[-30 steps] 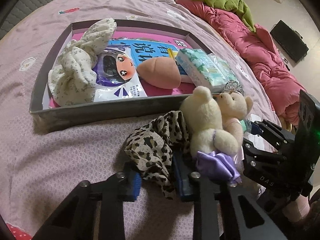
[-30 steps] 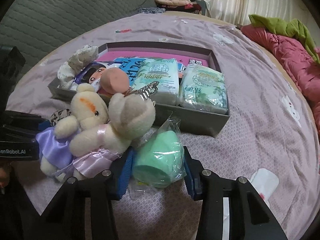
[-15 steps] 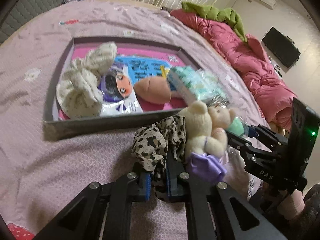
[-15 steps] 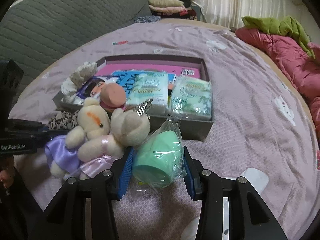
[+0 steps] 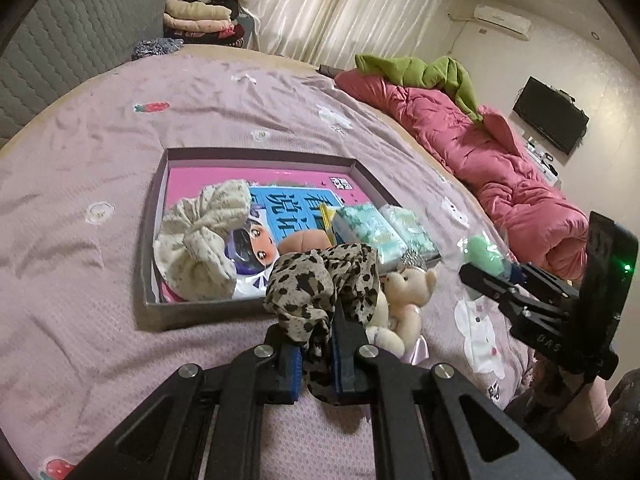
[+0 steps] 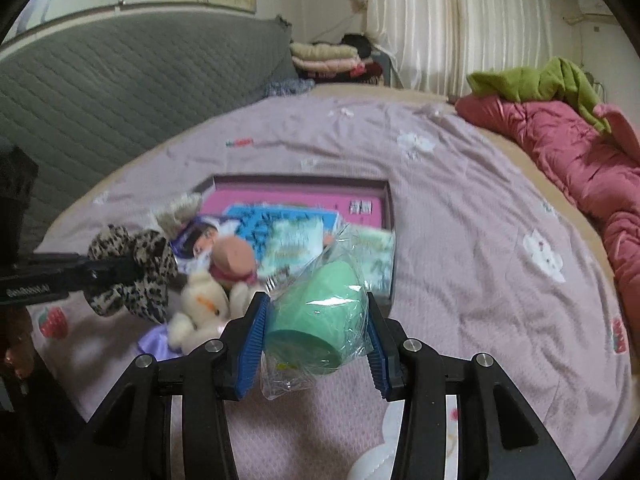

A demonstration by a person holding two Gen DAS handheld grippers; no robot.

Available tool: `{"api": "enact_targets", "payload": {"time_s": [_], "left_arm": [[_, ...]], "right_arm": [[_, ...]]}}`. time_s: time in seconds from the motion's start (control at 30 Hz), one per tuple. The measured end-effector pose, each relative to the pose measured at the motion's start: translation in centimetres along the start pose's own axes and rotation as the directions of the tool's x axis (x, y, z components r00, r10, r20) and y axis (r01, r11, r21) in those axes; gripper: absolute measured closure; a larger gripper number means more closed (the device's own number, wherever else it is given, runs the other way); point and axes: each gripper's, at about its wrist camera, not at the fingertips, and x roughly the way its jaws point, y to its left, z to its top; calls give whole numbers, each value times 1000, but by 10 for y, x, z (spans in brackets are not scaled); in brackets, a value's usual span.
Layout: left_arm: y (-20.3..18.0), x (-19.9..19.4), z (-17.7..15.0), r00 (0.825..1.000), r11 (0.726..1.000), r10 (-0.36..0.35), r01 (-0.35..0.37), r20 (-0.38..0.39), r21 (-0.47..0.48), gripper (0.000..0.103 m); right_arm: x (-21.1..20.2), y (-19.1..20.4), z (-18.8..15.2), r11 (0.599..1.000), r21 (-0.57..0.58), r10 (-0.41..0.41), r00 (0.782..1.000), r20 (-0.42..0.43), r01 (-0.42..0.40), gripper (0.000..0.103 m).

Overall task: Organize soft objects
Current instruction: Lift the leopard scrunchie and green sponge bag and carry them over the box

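Two grips are set at once. Our left gripper (image 5: 314, 354) is clamped tight on the leopard-print scrunchie (image 5: 320, 284), whose fabric bunches up above the blue pads, clear of the bedsheet (image 5: 80, 320). Our right gripper (image 6: 314, 346) holds the mint-green sponge (image 6: 320, 312) in its clear wrapper, the pads pressing on both sides at a middling width.

Just past the scrunchie, the plush bears (image 5: 404, 300) lie on the sheet against the near wall of the grey tray (image 5: 200, 314), outside it. Inside the tray we see a cream floral hair bow (image 5: 200, 240), a peach sponge (image 5: 306, 240) and two tissue packs (image 5: 384, 228), all resting on a pink and blue printed sheet.

We judge the job a good way along: several soft things are already boxed, two are in our grips and need carrying over the tray wall, and the bears are left to collect afterwards.
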Motion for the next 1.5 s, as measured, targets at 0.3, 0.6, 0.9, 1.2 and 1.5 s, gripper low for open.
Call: {"api": "enact_targets", "payload": {"time_s": [0.3, 0.6, 0.9, 1.2, 1.5], "left_arm": [[5, -10, 10, 998, 1000, 27, -27, 61, 0, 92], [18, -16, 27, 992, 998, 50, -46, 114, -38, 92], [19, -13, 42, 988, 998, 56, -51, 146, -41, 92], [13, -6, 49, 981, 993, 114, -114, 156, -8, 92], [22, 9, 52, 983, 989, 146, -144, 110, -26, 92]], "right_arm": [[-3, 7, 20, 999, 13, 30, 998, 58, -31, 56], [1, 17, 40, 999, -6, 54, 994, 100, -53, 56], [10, 23, 59, 997, -19, 83, 988, 133, -81, 56], [20, 25, 71, 995, -23, 95, 985, 142, -93, 56], [39, 26, 82, 995, -39, 99, 985, 141, -95, 56]]}}
